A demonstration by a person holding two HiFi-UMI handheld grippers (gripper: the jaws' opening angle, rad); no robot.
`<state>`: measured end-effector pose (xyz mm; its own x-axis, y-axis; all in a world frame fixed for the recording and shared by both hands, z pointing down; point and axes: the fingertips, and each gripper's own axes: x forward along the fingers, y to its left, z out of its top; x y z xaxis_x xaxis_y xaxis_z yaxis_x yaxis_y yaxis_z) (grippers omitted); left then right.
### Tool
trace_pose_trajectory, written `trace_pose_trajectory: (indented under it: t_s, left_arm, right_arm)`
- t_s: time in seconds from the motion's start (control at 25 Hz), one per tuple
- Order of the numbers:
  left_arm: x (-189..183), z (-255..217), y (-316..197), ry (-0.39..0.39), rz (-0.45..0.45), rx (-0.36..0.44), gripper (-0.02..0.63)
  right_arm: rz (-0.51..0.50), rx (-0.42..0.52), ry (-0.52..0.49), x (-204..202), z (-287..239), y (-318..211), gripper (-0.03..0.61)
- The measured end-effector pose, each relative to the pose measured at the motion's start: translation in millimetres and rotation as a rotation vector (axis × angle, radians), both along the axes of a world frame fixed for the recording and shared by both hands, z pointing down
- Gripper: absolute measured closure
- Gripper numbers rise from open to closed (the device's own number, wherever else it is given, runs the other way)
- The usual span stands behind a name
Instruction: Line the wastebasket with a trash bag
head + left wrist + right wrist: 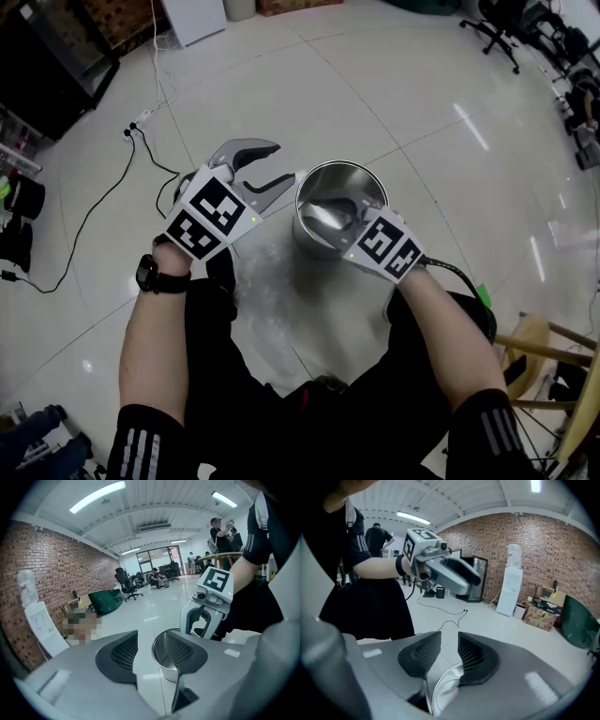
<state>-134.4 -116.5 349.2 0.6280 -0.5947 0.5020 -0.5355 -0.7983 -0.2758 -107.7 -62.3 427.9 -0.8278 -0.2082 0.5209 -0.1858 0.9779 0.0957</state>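
A shiny round metal wastebasket [339,187] stands on the pale tiled floor in front of me, with no liner showing in it. My left gripper [274,167] hovers just left of the basket, its jaws well apart with nothing between them; in its own view [151,641] the basket's rim [161,665] shows through the gap. My right gripper [323,217] reaches over the basket's near rim. Its jaws [449,641] stand narrowly apart, with bare floor and the rim [443,688] visible between them. A faint clear film, seemingly the bag [277,295], lies on the floor by my knees.
A black cable and power strip [141,120] trail across the floor at the left. A wooden chair [548,352] stands at my right, office chairs [497,33] at the far right. Dark gear [19,211] lines the left edge. People [219,529] stand farther off.
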Motion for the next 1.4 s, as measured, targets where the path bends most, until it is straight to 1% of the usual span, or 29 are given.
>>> trace_pose_trajectory:
  t_s: [0.12, 0.24, 0.36, 0.44, 0.6, 0.72, 0.8, 1.0, 1.12, 1.28, 1.32, 1.4]
  left_arm:
    - [-15, 7, 6, -0.016, -0.014, -0.012, 0.431]
    - [-31, 10, 12, -0.018, -0.036, -0.019, 0.431]
    - [-46, 12, 18, -0.011, -0.059, -0.025, 0.431]
    - [-57, 13, 20, -0.006, -0.074, -0.029, 0.431]
    - [-78, 9, 21, 0.011, -0.096, -0.027, 0.431]
    - [-83, 2, 23, 0.037, -0.096, -0.019, 0.431]
    - [-82, -1, 24, 0.045, -0.09, -0.014, 0.431]
    - [-77, -4, 25, 0.023, -0.073, -0.01, 0.431]
    - [-73, -3, 26, 0.018, -0.068, -0.012, 0.431]
    - [-75, -4, 26, 0.02, -0.068, -0.011, 0.431]
    - [-76, -4, 25, 0.02, -0.071, -0.011, 0.431]
    - [-77, -6, 24, 0.025, -0.077, -0.01, 0.431]
  right_arm:
    - [-0.07, -0.024, 0.039, -27, 22, 19, 0.435]
    - [-0.129, -0.072, 0.084, -53, 55, 36, 0.405]
    - [-0.188, -0.12, 0.161, -72, 99, 54, 0.376]
    - [-0.231, -0.133, 0.223, -83, 127, 64, 0.357]
    - [-0.307, -0.147, 0.326, -103, 175, 84, 0.341]
    - [-0.344, -0.14, 0.411, -108, 213, 94, 0.327]
    - [-0.35, -0.145, 0.445, -109, 236, 98, 0.321]
    - [-0.337, -0.166, 0.508, -107, 285, 104, 0.319]
    - [-0.35, -0.13, 0.544, -107, 309, 108, 0.318]
    - [-0.382, -0.044, 0.602, -109, 337, 109, 0.301]
    - [-0.391, -0.038, 0.622, -108, 344, 110, 0.299]
    - [-0.394, -0.062, 0.645, -105, 356, 115, 0.301]
